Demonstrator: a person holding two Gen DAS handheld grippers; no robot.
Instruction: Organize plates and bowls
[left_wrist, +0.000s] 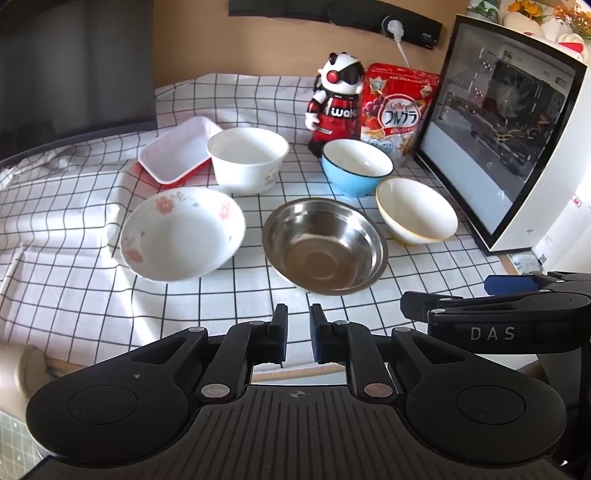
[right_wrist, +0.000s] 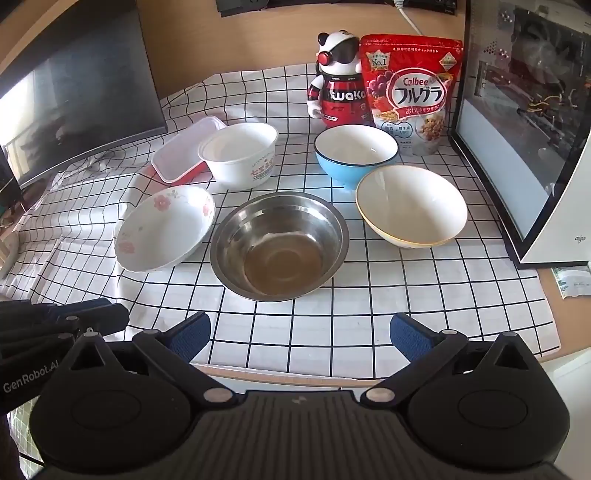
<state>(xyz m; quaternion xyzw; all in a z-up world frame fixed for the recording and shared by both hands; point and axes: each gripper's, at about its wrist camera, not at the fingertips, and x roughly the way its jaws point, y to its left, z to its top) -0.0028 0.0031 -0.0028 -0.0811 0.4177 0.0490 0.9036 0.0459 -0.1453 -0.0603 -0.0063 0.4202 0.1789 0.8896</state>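
On a table draped in a white cloth (left_wrist: 74, 295) with a black grid, seen from the left wrist camera, five bowls and a tray sit apart from one another. At centre is a steel bowl (left_wrist: 325, 245), empty. At its 9 o'clock lies a white bowl with pink flowers (left_wrist: 181, 232), tilted. At 11 o'clock stands a tall white bowl (left_wrist: 247, 158), touching a red and white tray (left_wrist: 177, 149) at its 9 o'clock. At the steel bowl's 1 o'clock is a blue bowl (left_wrist: 356, 166), and at 2 o'clock a cream bowl (left_wrist: 415, 210), tilted. Behind the blue bowl stand a panda robot toy (left_wrist: 334, 101) and a red cereal bag (left_wrist: 399, 110); a computer case (left_wrist: 517, 147) fills 3 o'clock. At 6 o'clock the left gripper (left_wrist: 298, 332) hovers over the cloth, jaws clenched nearly together with nothing between them. The right gripper (left_wrist: 513, 284) shows at 4 o'clock, side on.

From the right wrist camera, the steel bowl (right_wrist: 279, 245) sits at centre, the flowered bowl (right_wrist: 164, 229) at its 9 o'clock, the tall white bowl (right_wrist: 240, 155) at 11, the blue bowl (right_wrist: 354, 155) at 1, the cream bowl (right_wrist: 412, 205) at 2. The right gripper (right_wrist: 299, 332) at 6 o'clock has its jaws spread wide, empty, above the cloth's near edge. A dark monitor (right_wrist: 81, 96) stands at 10 o'clock.
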